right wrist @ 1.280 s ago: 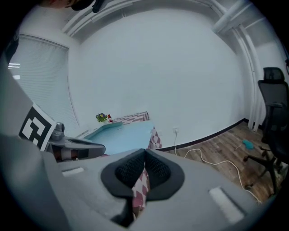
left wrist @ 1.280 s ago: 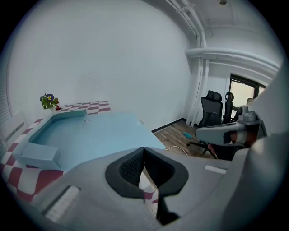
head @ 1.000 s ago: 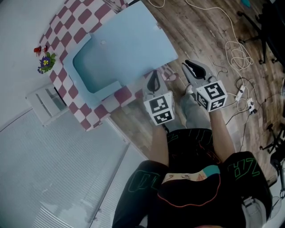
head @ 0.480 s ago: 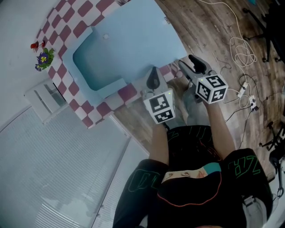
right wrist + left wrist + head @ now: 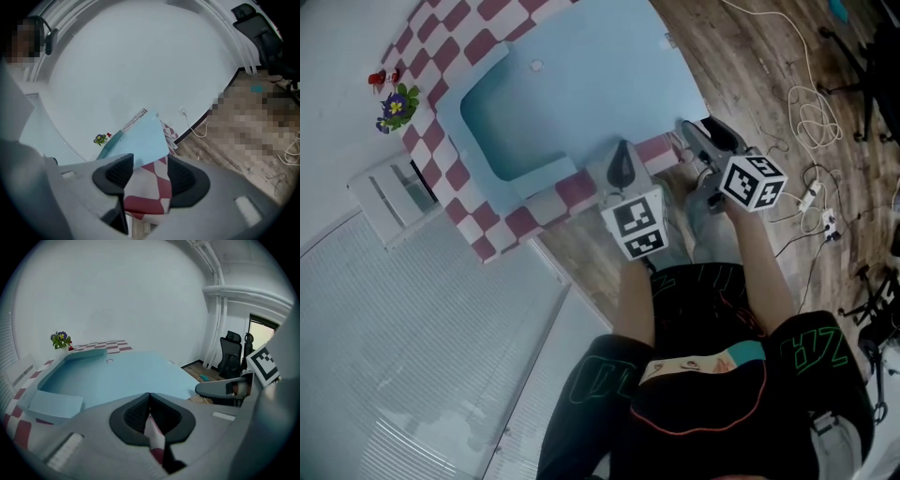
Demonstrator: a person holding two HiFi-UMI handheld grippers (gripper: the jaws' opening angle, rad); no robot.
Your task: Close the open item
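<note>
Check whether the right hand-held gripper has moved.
Yes: the right hand-held gripper shifted toward the table corner; its jaws just opened, nothing gripped between them.

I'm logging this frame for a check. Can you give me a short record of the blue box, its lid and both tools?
box: blue, open, on checked cloth
lid: lies open beside the box
left tool: shut, empty, near the lid's edge
right tool: jaws just opened wide; cloth shows between them, not gripped
closing: not yet done
</note>
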